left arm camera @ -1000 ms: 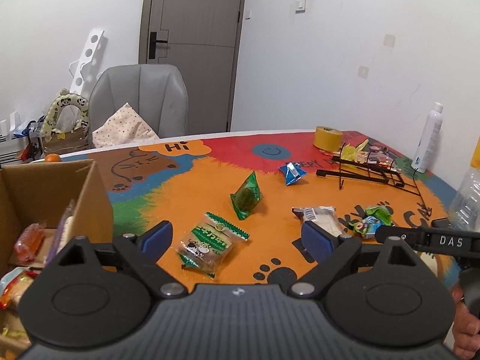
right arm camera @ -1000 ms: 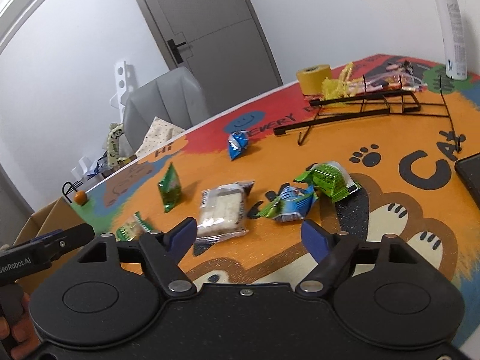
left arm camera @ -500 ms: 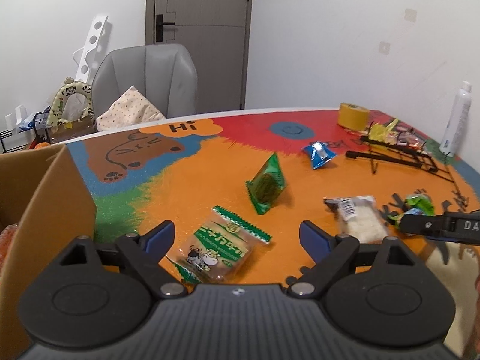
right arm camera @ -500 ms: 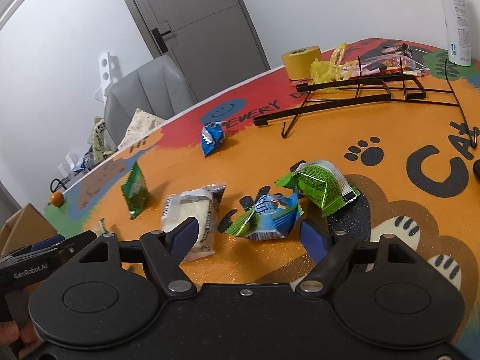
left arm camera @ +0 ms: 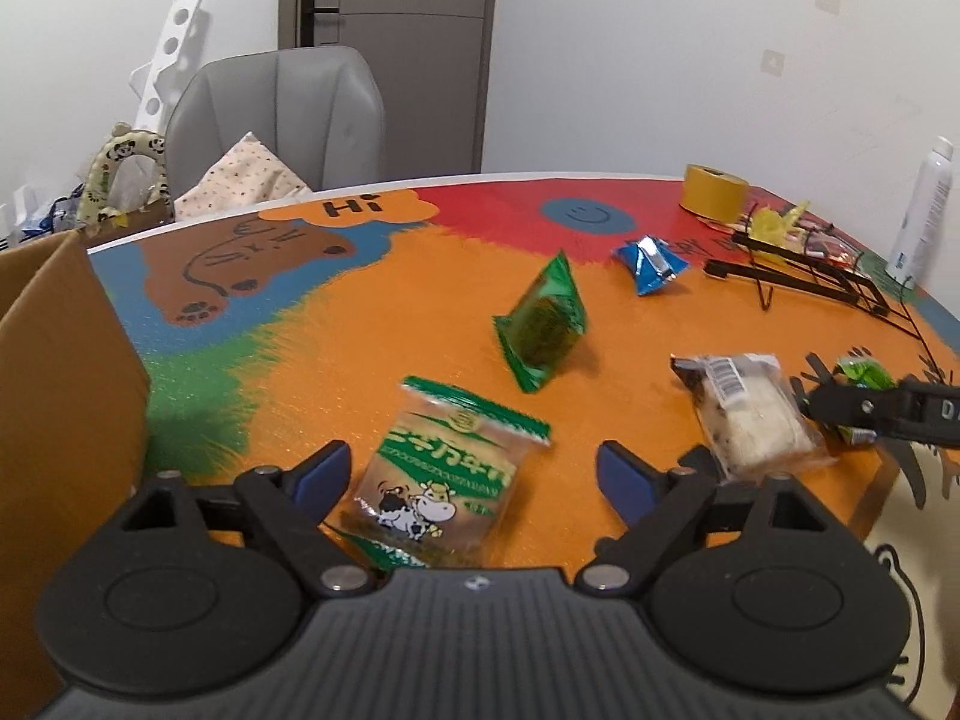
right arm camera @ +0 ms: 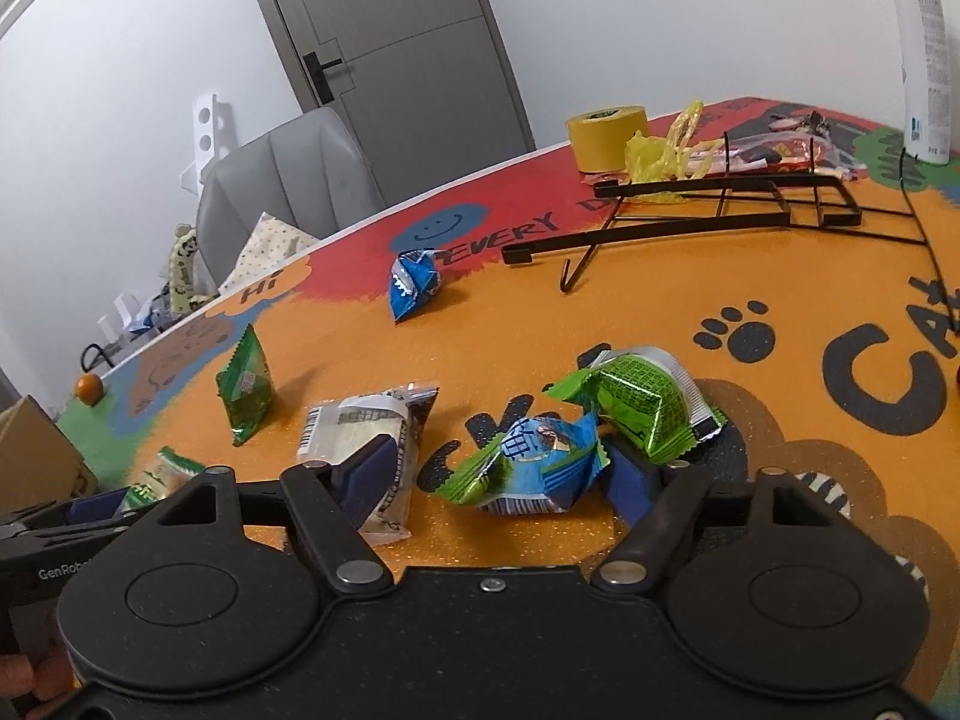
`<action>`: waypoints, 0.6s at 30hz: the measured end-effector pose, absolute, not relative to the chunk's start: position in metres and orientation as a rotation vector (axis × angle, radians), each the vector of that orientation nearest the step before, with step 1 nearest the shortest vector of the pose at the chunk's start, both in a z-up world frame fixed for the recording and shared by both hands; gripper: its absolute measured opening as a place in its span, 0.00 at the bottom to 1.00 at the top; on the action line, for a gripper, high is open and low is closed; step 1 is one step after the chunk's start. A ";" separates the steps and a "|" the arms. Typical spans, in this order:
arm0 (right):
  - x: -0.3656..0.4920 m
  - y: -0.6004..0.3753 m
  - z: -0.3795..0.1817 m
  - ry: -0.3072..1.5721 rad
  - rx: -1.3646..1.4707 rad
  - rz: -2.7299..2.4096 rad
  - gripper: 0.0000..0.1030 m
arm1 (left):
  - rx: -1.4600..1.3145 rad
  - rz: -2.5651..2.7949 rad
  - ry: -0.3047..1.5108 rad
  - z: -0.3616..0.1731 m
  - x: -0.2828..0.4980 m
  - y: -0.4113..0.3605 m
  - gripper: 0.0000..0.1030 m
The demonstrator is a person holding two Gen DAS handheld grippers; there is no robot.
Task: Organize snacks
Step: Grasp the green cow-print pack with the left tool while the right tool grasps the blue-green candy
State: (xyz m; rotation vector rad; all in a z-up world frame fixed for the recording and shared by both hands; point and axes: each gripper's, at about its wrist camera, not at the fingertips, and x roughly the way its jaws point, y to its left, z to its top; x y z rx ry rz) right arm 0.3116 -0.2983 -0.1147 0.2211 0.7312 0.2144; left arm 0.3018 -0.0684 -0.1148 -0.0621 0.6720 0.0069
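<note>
Indoors, cartoon cat mat (left arm camera: 420, 312), grey door (left arm camera: 390, 54)

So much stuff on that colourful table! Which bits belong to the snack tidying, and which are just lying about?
Part of the job:
cow-print snack packet
green triangular packet
small blue packet
clear-wrapped cake
blue-green packet
bright green packet
cardboard box

Just lying about:
yellow tape roll
black wire rack
white bottle
grey chair

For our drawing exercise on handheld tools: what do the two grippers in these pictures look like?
Both look alike: the left gripper and the right gripper have matte black bodies with two round discs, silver pivot screws, angular black linkages and blue pads. White lettering marks each gripper's side. No cables or sleeves show.
</note>
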 end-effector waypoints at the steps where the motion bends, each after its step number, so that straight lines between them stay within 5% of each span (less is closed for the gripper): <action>1: 0.311 -0.298 -0.114 0.730 0.213 0.203 0.57 | -0.059 0.008 0.678 -0.116 0.302 -0.069 0.71; 2: 0.311 -0.298 -0.114 0.731 0.206 0.194 0.53 | -0.059 0.010 0.685 -0.117 0.302 -0.069 0.60; 6: 0.307 -0.299 -0.114 0.745 0.177 0.203 0.27 | -0.038 0.025 0.681 -0.119 0.300 -0.071 0.48; 18: 0.282 -0.285 -0.091 0.701 0.194 0.276 0.26 | -0.060 -0.014 0.634 -0.095 0.272 -0.072 0.46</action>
